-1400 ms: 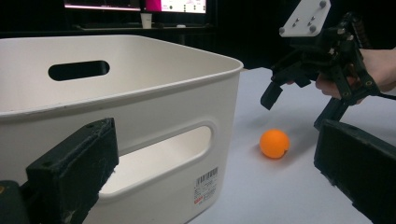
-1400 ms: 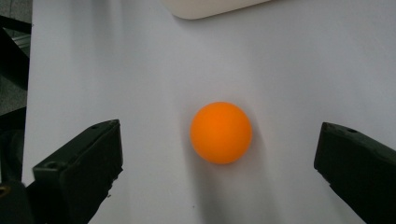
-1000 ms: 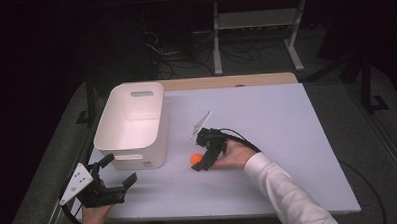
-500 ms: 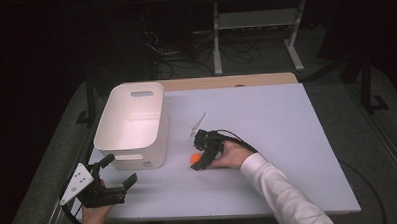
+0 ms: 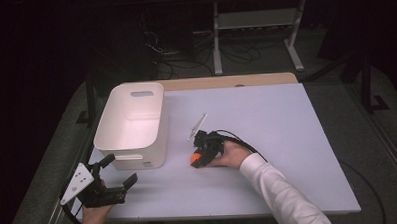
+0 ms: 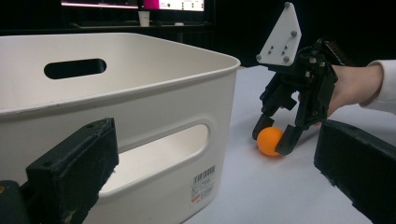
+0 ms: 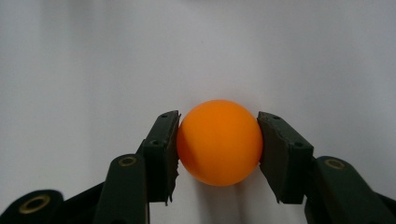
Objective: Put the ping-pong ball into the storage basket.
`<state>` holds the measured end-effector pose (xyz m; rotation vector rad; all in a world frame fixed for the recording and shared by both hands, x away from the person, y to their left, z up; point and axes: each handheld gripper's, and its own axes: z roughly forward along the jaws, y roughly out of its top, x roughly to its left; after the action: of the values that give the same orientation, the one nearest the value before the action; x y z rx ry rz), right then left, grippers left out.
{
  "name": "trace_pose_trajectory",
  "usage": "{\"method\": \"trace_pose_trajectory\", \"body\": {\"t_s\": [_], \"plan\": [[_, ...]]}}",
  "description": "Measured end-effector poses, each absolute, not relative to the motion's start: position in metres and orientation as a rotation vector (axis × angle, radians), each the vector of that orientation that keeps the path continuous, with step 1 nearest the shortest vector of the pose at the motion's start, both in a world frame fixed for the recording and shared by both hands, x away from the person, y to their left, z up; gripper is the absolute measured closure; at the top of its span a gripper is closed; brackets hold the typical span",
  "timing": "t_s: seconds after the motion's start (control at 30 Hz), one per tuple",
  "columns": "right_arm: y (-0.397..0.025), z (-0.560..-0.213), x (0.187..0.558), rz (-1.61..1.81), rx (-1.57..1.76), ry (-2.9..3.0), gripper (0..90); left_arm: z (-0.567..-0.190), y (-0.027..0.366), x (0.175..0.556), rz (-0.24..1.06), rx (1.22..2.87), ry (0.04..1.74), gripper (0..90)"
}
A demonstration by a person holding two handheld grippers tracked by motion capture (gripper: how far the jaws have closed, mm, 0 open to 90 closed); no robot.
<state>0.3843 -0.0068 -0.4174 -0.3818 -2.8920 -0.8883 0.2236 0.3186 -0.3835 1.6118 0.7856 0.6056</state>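
The right hand-held gripper (image 7: 218, 154) is pinching the orange ball (image 7: 219, 142) squarely between its 2 jaws on the bench (image 5: 267, 119); lifting straight up should be keeping it centred. The left hand-held gripper (image 5: 113, 177) is sitting open beside the white bin (image 5: 131, 119).

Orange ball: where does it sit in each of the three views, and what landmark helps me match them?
High view: the ball lies on the table just right of the white bin, at the right claw tip.
Left gripper view: the ball is right of centre, on the table between the far claw's jaws, beside the bin.
Right gripper view: the ball is centre frame, pinched between both jaws.
Shared landmark: the right claw around the ball.
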Motion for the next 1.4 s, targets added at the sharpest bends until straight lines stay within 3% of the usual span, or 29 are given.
{"method": "trace_pose_trajectory", "body": {"t_s": [1.4], "plan": [[-0.020,-0.337,0.384,-1.021,-0.303,-2.900,49.6,-0.384,0.318,0.224,0.601,1.609,0.782,0.0]]}}
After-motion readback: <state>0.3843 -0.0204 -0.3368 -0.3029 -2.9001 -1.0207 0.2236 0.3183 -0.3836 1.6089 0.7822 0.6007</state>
